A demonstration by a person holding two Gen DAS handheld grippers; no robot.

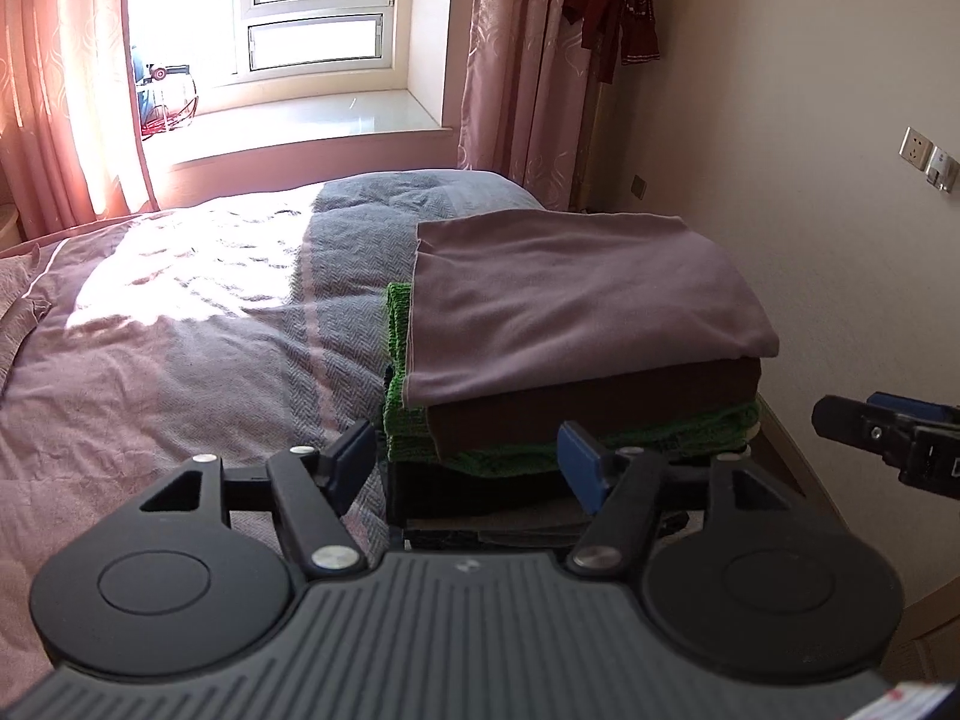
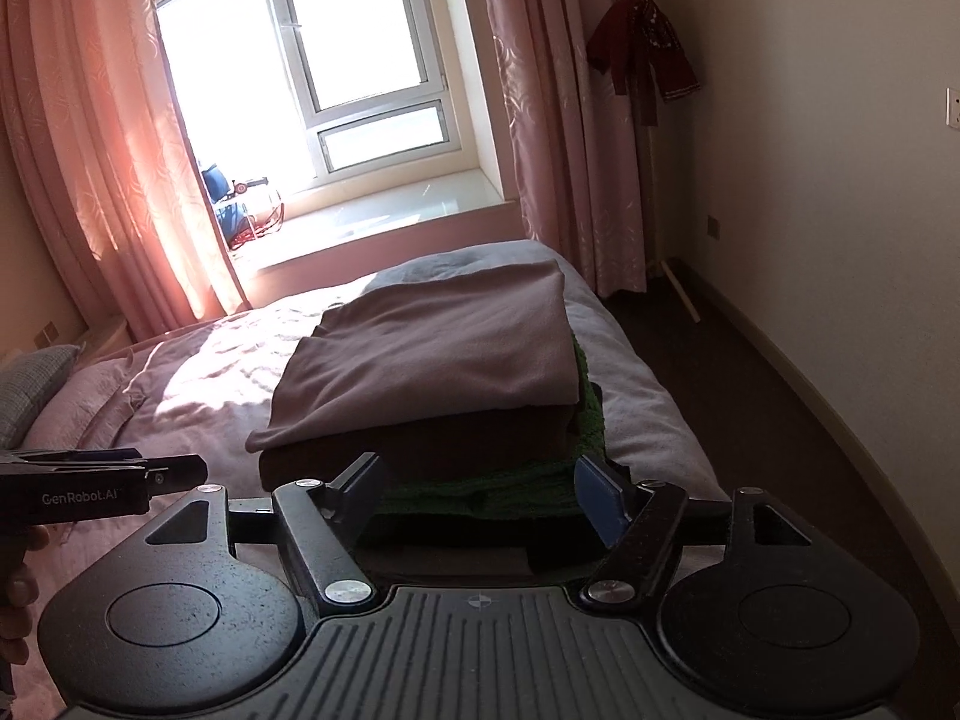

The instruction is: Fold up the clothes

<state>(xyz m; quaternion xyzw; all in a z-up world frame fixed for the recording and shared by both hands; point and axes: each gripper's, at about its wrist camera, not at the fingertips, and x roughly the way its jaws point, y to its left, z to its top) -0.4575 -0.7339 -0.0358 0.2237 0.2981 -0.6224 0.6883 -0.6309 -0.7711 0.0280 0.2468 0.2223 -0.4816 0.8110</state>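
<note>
A stack of folded clothes rests on the bed's near right corner. On top lies a mauve garment [image 1: 570, 294] [image 2: 432, 348], under it a brown one [image 1: 594, 408] [image 2: 480, 438], then a green knit [image 1: 510, 456] [image 2: 480, 492] and dark pieces at the bottom. My left gripper [image 1: 465, 459] stands open just short of the stack's near edge, nothing between its blue pads. My right gripper [image 2: 483, 495] is also open in front of the stack, empty. Each gripper shows in the other's view: the right one [image 1: 888, 432] at the right edge, the left one [image 2: 120, 480] at the left edge.
The bed [image 1: 180, 330] with a mauve and grey quilt spreads to the left, sunlit near the window [image 1: 312, 12]. Pink curtains [image 2: 90, 180] frame the window sill. A dark red garment [image 2: 645, 54] hangs on a stand by the right wall. Dark floor [image 2: 780, 390] runs beside the bed.
</note>
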